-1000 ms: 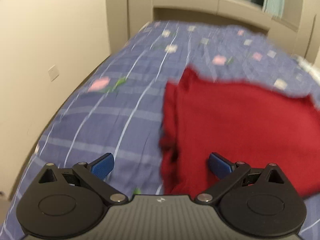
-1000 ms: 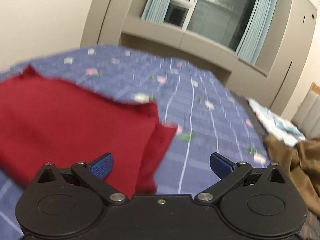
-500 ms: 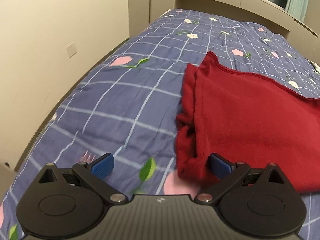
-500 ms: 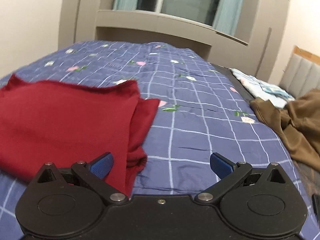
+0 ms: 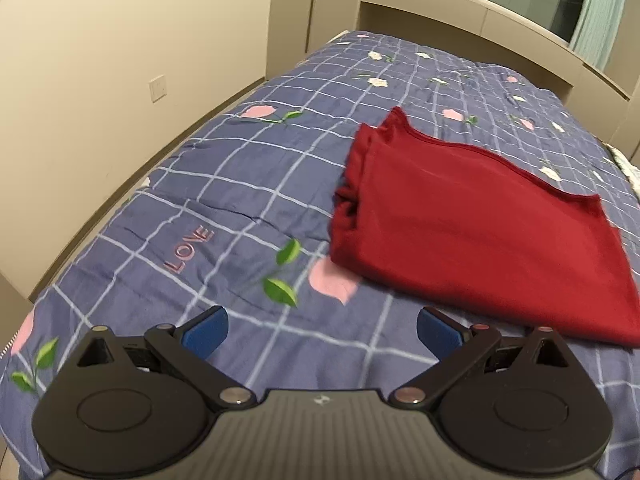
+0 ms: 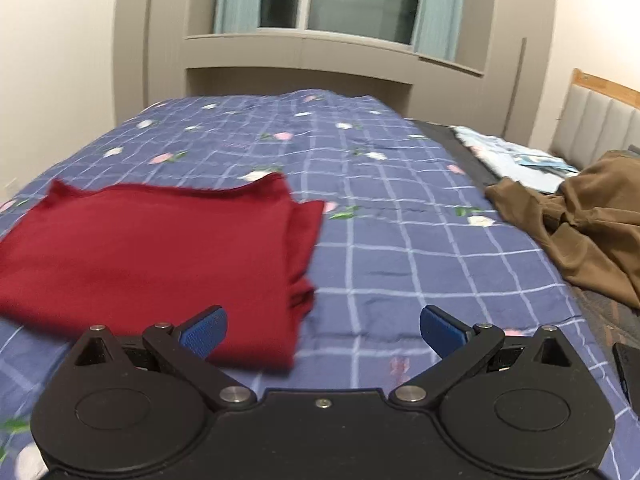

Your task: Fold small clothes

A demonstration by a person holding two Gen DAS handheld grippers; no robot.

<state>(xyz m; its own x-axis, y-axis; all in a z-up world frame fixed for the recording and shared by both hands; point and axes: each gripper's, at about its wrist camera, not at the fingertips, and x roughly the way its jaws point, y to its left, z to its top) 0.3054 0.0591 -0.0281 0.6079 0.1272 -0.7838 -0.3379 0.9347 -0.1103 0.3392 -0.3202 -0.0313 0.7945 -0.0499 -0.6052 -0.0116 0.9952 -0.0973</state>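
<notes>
A dark red garment [image 5: 472,232] lies folded flat on the blue checked bedspread [image 5: 240,184]; it also shows in the right wrist view [image 6: 160,248]. My left gripper [image 5: 322,330] is open and empty, held above the bedspread, near and left of the garment's near left corner. My right gripper [image 6: 323,330] is open and empty, near the garment's near right corner, its left fingertip [image 6: 204,330] over the red cloth's edge.
A crumpled brown garment [image 6: 580,224] lies at the bed's right side, with light blue cloth [image 6: 516,160] behind it. A beige wall [image 5: 100,80] runs along the bed's left edge. A padded headboard [image 6: 600,120] stands at the right. A dark object [image 6: 628,368] sits at the far right.
Both grippers have pulled back and away from the red garment, which now lies further ahead in both views. Both stayed open and empty.
</notes>
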